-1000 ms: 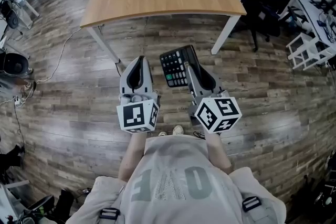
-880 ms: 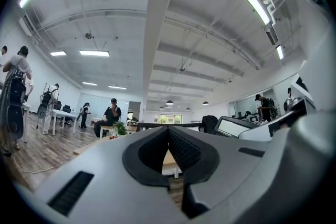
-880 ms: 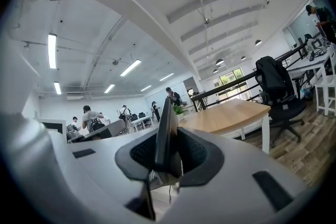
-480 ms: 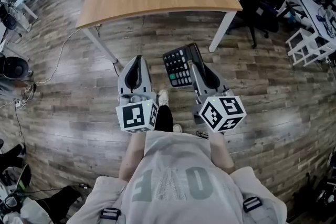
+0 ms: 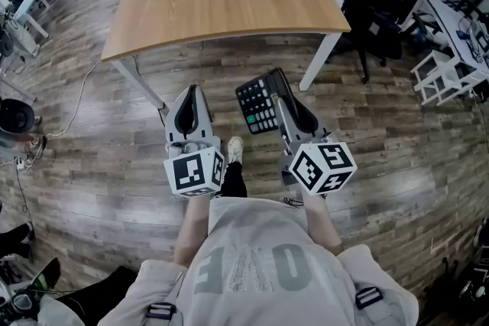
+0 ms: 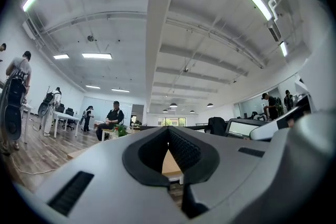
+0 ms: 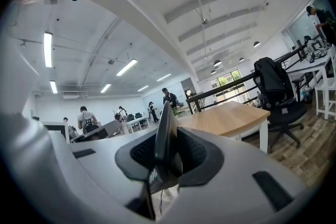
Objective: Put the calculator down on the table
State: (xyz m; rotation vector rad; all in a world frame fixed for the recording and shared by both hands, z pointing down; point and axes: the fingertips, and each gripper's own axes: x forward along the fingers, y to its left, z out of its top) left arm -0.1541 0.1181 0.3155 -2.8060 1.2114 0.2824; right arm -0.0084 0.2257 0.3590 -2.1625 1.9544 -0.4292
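"Where was the calculator (image 5: 254, 104) at that point?"

"Out over the wood floor, short of the table (image 5: 221, 4). The right gripper (image 5: 276, 88) had its jaws clamped on it, standing on edge, most of the body poking out ahead of the tips."

"And the left gripper (image 5: 189, 91)?"

"Jaws pressed together on nothing, carried alongside."

"So what worried you?"

"The hold, mostly. To my eye only one end was pinched, so a jolt could have let it swing or slide out and hit the floor. The end that stuck out would also have met the table's rim first if it came in too low, and that knock could have twisted it loose. And if the jaws had let go while it stood on edge, I'd have expected it to topple and clatter, perhaps skidding off that near edge."
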